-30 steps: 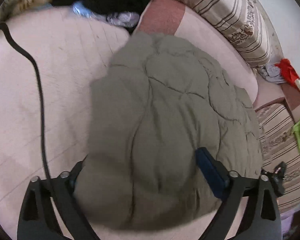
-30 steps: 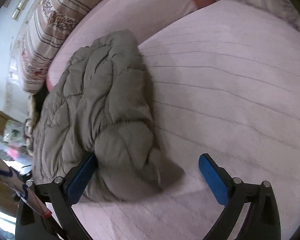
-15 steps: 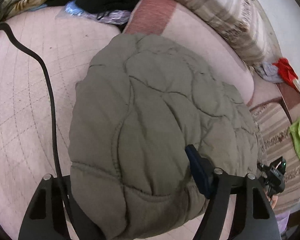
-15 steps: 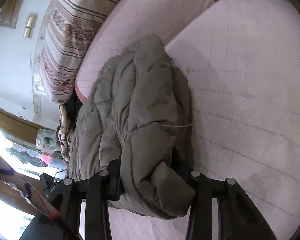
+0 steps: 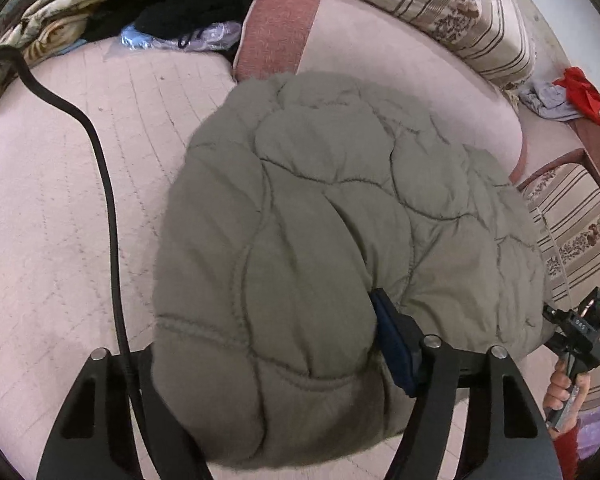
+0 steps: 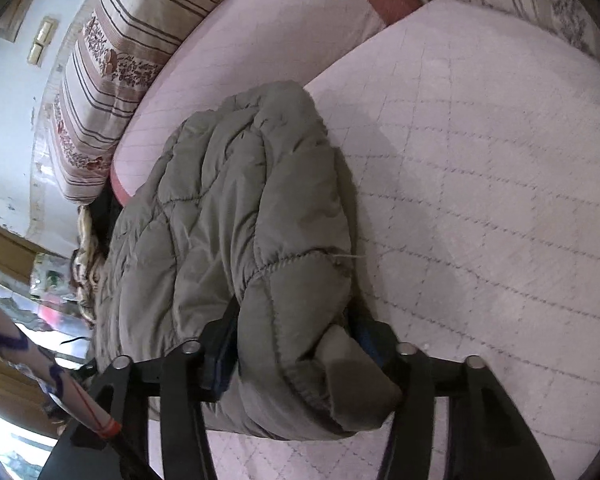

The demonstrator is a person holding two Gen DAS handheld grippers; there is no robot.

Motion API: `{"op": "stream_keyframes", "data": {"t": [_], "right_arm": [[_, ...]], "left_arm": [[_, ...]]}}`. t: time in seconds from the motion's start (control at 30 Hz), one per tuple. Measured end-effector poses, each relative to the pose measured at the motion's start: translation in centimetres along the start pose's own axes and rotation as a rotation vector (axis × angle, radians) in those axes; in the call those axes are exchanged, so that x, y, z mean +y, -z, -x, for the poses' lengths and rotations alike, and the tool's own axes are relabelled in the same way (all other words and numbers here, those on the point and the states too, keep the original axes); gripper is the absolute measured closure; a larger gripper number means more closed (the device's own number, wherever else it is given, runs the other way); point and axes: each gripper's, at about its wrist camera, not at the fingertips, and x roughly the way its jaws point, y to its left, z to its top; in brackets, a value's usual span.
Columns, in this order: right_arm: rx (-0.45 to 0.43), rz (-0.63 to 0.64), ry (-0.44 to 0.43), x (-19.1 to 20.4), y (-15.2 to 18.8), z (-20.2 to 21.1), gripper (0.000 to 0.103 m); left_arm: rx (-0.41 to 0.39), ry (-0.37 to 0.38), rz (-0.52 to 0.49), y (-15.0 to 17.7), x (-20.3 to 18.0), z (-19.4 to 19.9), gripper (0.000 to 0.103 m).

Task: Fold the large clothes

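An olive-green quilted jacket [image 5: 340, 200] lies bunched on the pink quilted bed cover [image 5: 52, 208]. My left gripper [image 5: 268, 332] grips its near end. The blue right pad [image 5: 392, 340] presses into the padding, the left finger is hidden under the fabric, and the jaws are closing. In the right wrist view the jacket [image 6: 220, 200] runs away from me. My right gripper [image 6: 296, 324] holds its thick rolled end between both pads, with the jaws easing open. The cuffed hem sticks out towards the camera.
A black cable [image 5: 108, 200] crosses the cover left of the jacket. Striped cushions [image 5: 460, 8] [image 6: 120, 60] line the far side. Dark clothes [image 5: 180, 4] and a red cloth [image 5: 584, 88] lie at the edges. A hand [image 5: 558, 384] shows at the lower right.
Both grippers stood wide open around the jacket's ends and have since closed on them. The jacket has bunched up and its ends have risen off the cover.
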Motion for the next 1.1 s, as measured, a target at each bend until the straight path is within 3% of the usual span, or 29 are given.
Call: {"op": "stream_keyframes", "data": {"t": [0.1,0.27,0.4,0.6,0.8,1.1], "right_arm": [[-0.021,-0.009,0.027,-0.2,0.0,0.8,0.034],[-0.148,0.017,0.15,0.4,-0.4,3.7,0.023],[-0.245,0.119,0.245,3.0,0.1,5.2,0.023],[-0.3,0.332,0.265,9.7,1.6,3.6,0.023],[-0.257,0.484,0.29,14.1,3.1,-1.3,0.023],[-0.159,0.547,0.373,13.3,3.9,-4.7,0.02]], "left_arm": [[-0.007,-0.001,-0.011,0.2,-0.3,1.7,0.037],[-0.002,-0.023,-0.014,0.5,-0.7,2.0,0.037],[0.035,-0.095,0.012,0.1,-0.3,-0.1,0.035],[0.012,-0.208,-0.053,0.2,-1.7,-1.4,0.032],[-0.001,-0.252,-0.084,0.2,-2.2,-1.0,0.031],[-0.088,-0.356,-0.204,2.5,-4.9,0.8,0.04]]}}
